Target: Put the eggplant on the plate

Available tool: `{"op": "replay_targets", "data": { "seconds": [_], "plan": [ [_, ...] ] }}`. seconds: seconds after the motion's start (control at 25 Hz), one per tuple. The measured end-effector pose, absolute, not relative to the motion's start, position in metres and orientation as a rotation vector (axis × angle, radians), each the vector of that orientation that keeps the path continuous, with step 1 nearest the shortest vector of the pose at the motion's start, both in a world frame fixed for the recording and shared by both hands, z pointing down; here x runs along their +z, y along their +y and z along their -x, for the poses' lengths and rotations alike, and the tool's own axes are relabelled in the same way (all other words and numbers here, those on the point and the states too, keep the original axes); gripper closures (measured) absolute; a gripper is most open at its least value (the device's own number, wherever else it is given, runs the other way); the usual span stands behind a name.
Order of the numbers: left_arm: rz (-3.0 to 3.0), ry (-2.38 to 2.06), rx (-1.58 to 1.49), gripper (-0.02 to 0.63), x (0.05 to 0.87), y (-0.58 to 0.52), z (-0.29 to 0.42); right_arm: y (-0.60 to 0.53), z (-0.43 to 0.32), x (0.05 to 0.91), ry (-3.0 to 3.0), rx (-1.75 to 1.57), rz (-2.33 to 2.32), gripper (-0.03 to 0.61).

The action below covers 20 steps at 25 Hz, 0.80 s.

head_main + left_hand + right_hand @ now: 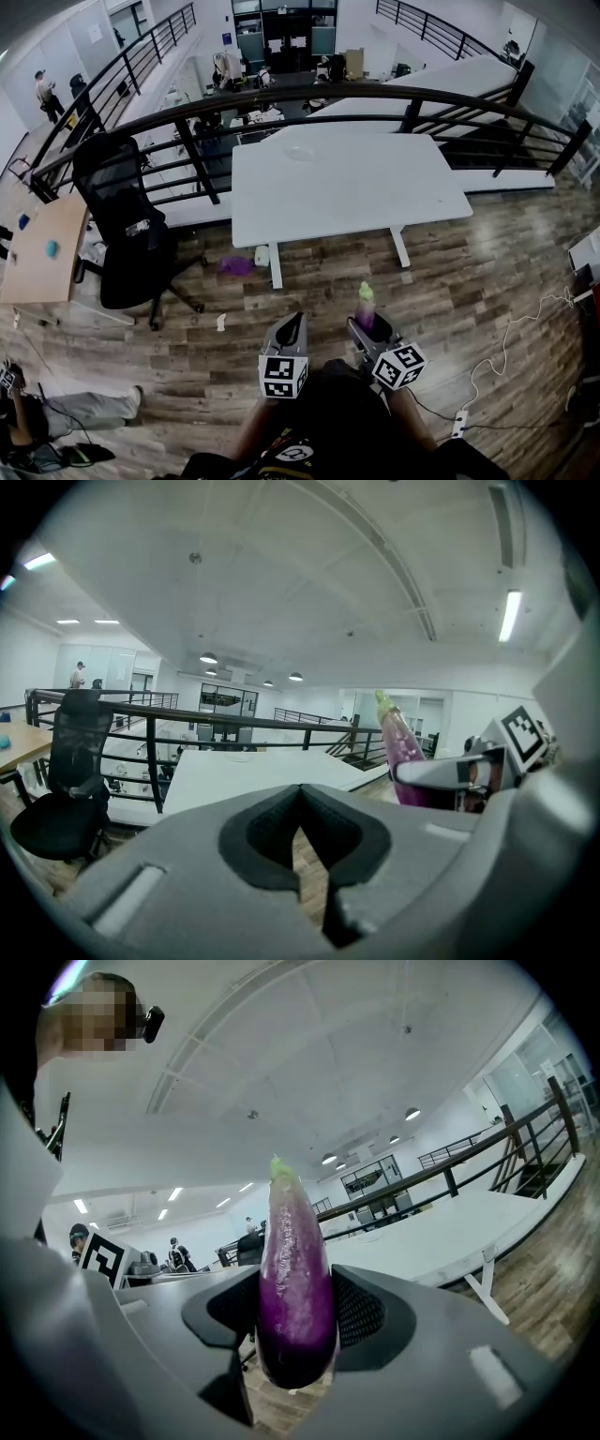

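A purple eggplant (366, 307) with a green stem stands upright between the pads of my right gripper (364, 328), which is shut on its lower half. The right gripper view shows it filling the jaws (295, 1288). From the left gripper view the eggplant (398, 742) and right gripper (441, 772) show at the right. My left gripper (292, 323) is level beside it, shut with nothing in it (300, 832). A pale round plate (302, 151) lies at the far side of the white table (375, 192) ahead, well away from both grippers.
A black office chair (127, 225) stands left of the table, a dark railing (309, 98) behind it. A purple item (234, 266) lies on the wood floor by the table leg. A wooden desk (42, 248) is at left, cables and a power strip (459, 424) at right.
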<state>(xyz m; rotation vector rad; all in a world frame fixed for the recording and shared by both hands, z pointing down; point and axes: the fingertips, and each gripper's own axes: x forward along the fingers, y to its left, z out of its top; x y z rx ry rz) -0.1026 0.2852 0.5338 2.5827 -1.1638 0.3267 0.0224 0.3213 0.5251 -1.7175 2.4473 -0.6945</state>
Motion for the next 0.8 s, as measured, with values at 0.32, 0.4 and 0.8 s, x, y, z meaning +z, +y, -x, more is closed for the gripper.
{"op": "replay_targets", "data": {
  "seconds": [0.32,0.4,0.8],
  "plan": [
    [-2.527,-1.138,0.337,0.609,0.551,0.245,0.1,0.28,-0.015,0.553,2.459,-0.824,1.699,0.351],
    [-2.519,-1.133,0.341,0.609,0.556,0.221,0.091,0.257,-0.023,0.556,2.467,-0.83,1.689,0.351],
    [-2.586,-1.17,0.313,0.609,0.533,0.08,0.002,0.126,-0.103,0.542,2.517,-0.774,1.631,0.351]
  ]
}}
